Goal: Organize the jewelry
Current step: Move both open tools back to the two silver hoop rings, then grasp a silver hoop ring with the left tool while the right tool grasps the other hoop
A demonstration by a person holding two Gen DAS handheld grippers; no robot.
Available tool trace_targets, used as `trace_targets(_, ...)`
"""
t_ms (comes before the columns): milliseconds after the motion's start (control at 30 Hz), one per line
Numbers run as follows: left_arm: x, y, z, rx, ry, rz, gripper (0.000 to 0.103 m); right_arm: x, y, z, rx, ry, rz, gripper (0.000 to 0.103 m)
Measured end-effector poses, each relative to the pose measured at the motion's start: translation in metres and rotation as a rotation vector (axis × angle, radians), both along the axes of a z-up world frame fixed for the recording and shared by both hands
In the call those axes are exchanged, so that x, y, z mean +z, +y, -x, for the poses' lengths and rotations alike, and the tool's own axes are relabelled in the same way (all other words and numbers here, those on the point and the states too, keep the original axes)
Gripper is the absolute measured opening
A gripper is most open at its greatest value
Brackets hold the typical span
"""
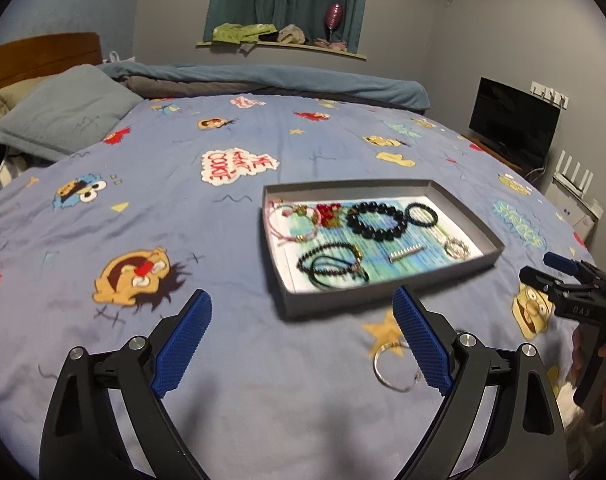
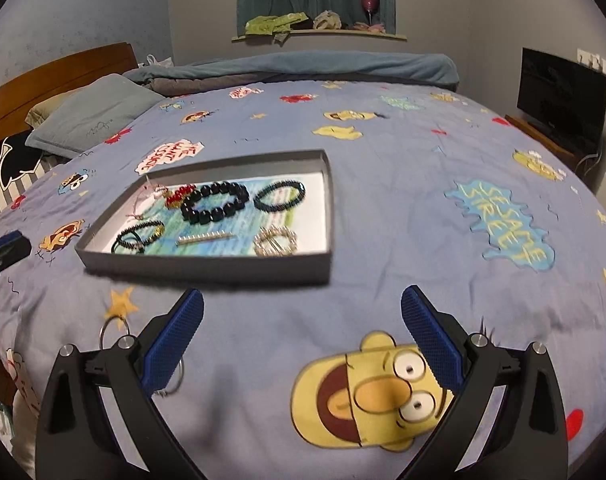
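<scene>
While both grippers hang above the cartoon-print bedspread (image 1: 263, 400), neither holds anything. The left gripper (image 1: 303, 344) has its blue ribbed pads spread wide apart with only cloth showing between them; the right gripper (image 2: 303, 340) stands just as wide over a yellow cartoon face (image 2: 367, 396) printed on the fabric.

A shallow grey cardboard tray (image 1: 467, 216) lies flat on the bed ahead of both, lined with a printed sheet. In its far row sit a pink cord bracelet (image 1: 291, 220), a red beaded piece (image 1: 329, 212), a large black bead bracelet (image 1: 377, 220) and a smaller dark bead bracelet (image 1: 421, 214). In its near row lie a dark bead-and-cord bracelet (image 1: 331, 266), a short silver bar (image 1: 405, 254) and a sparkly silver ring-shaped piece (image 1: 457, 248).

One item lies outside the tray: a thin silver bangle (image 1: 395, 364) resting on the bedspread just in front of the tray's near edge, over a yellow star print. In the left wrist view it sits beside the right-hand pad, partly hidden behind it; in the right wrist view it sits behind the left-hand pad.

A grey pillow (image 1: 63, 112) lies at the head of the bed, and a dark monitor (image 1: 515, 120) stands by the far wall.
</scene>
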State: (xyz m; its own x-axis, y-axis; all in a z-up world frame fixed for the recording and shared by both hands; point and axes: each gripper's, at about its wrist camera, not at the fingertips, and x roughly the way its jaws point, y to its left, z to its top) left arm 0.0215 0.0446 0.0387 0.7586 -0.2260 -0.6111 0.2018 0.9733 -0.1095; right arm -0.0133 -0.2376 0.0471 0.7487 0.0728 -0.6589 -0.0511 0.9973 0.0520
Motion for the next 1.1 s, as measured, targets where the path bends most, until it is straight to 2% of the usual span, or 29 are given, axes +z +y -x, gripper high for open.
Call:
trace_targets(233,-0.026,-0.014,0.022,0.006,0.007,-0.054,0.092,-0.009,-0.009,0.015,0.001,0.014,-0.043,0.098)
trace_targets(400,-0.049,-0.032,0.037,-0.023,0.038,-0.041,0.092,-0.017,-0.004,0.022,0.026,0.029,-0.029,0.098)
trace_targets(533,-0.065,-0.055,0.041,-0.069,0.061,-0.076,0.092,-0.024,-0.003,0.023,0.034,0.045,-0.040,0.098)
trace_targets(600,-0.071,-0.066,0.040,-0.092,0.064,-0.096,0.092,-0.027,-0.002,0.023,0.042,0.048,-0.046,0.098)
trace_targets(833,-0.081,-0.072,0.024,-0.110,0.084,-0.064,0.090,-0.034,0.004,0.024,0.080,0.056,-0.029,0.098)
trace_targets(933,-0.082,-0.074,0.017,-0.134,0.078,-0.083,0.082,-0.037,0.008,0.025,0.110,0.057,-0.017,0.098)
trace_targets(1100,-0.083,-0.081,0.009,-0.186,0.047,-0.117,0.078,-0.041,0.017,0.025,0.154,0.060,0.002,0.098)
